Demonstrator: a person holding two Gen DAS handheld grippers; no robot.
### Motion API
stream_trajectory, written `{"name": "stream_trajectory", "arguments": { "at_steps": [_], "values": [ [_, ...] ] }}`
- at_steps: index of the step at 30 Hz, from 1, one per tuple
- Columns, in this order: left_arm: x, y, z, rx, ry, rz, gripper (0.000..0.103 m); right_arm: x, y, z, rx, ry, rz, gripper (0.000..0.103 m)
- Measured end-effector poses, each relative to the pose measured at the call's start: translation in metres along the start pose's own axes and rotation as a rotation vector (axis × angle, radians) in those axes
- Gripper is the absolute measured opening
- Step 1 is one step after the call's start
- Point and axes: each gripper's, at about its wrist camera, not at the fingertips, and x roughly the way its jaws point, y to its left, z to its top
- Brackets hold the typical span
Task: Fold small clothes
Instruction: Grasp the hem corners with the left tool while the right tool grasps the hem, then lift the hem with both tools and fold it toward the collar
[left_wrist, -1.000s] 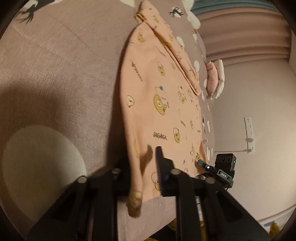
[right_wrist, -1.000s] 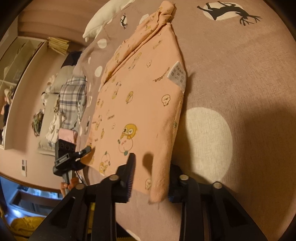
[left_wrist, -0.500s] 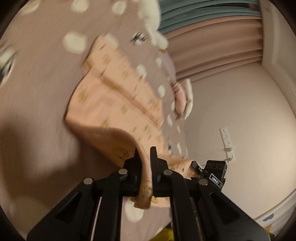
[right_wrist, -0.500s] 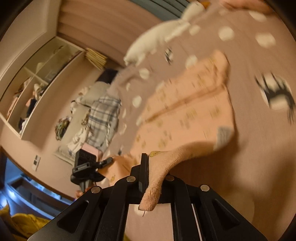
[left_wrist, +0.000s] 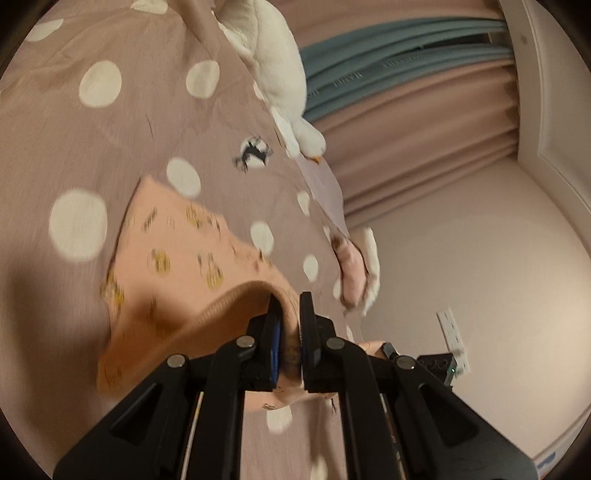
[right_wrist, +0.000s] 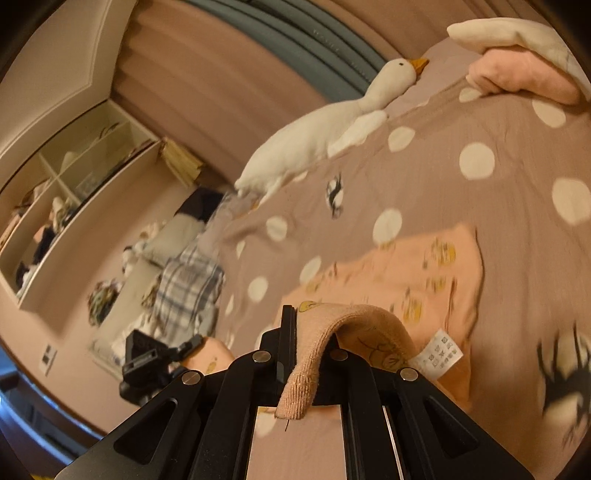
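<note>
Two black grippers each pinch a corner of one small peach garment (left_wrist: 173, 266) printed with yellow cartoon chicks. Seen from the left wrist, the left gripper (left_wrist: 290, 332) has its jaws closed tight on the garment's ribbed hem, with a narrow strip of fabric pressed between the pads. Seen from the right wrist, the right gripper (right_wrist: 308, 332) is likewise clamped on the hem; the cloth arches up over its right finger and a loose tip of ribbing hangs down toward the camera. Both jaws have just been closing, with the cloth between them. Beyond the grippers, the held edge is raised off the bed while the far part of the garment lies flat on the bedspread (right_wrist: 480, 122), which is mauve-brown with large cream dots and small black reindeer silhouettes. A white care label (right_wrist: 439, 355) shows on the underside of the lifted edge near the right gripper. Farther up the bed lies a long white plush goose (right_wrist: 314, 136) with an orange beak, and beside it a pink pillow (right_wrist: 517, 75). At the bed's far side sits a folded grey plaid cloth (right_wrist: 188, 288). Pink and grey-blue pleated curtains (left_wrist: 413, 122) hang behind the bed, and open wall shelves (right_wrist: 66, 192) stand against the pale pink wall.
</note>
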Motion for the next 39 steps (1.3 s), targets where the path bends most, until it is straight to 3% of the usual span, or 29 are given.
{"name": "stream_trajectory", "arguments": {
  "at_steps": [6, 11, 13, 16, 18, 20, 25, 32, 39],
  "values": [
    [0.043, 0.030, 0.051, -0.033, -0.029, 0.069, 0.005, 0.048, -0.033, 0.033, 0.061, 0.015, -0.061, 0.007],
    [0.073, 0.062, 0.076, -0.073, -0.026, 0.156, 0.005, 0.084, -0.069, 0.048, 0.138, 0.052, -0.128, 0.007],
    [0.082, 0.072, 0.079, -0.085, -0.011, 0.202, 0.005, 0.099, -0.087, 0.048, 0.183, 0.104, -0.210, 0.007],
    [0.089, 0.083, 0.075, -0.105, 0.048, 0.226, 0.010, 0.109, -0.115, 0.046, 0.268, 0.170, -0.321, 0.021],
    [0.089, 0.085, 0.070, -0.094, 0.089, 0.261, 0.029, 0.101, -0.126, 0.043, 0.311, 0.161, -0.303, 0.032],
    [0.087, 0.086, 0.067, -0.095, 0.103, 0.247, 0.035, 0.090, -0.128, 0.039, 0.327, 0.136, -0.265, 0.033],
    [0.093, 0.083, 0.069, -0.087, 0.115, 0.252, 0.035, 0.080, -0.125, 0.034, 0.315, 0.137, -0.255, 0.033],
    [0.121, 0.088, 0.074, -0.062, 0.161, 0.323, 0.035, 0.095, -0.116, 0.032, 0.260, 0.181, -0.247, 0.033],
    [0.117, 0.093, 0.081, -0.067, 0.156, 0.337, 0.035, 0.097, -0.116, 0.031, 0.259, 0.183, -0.236, 0.033]
  ]
}}
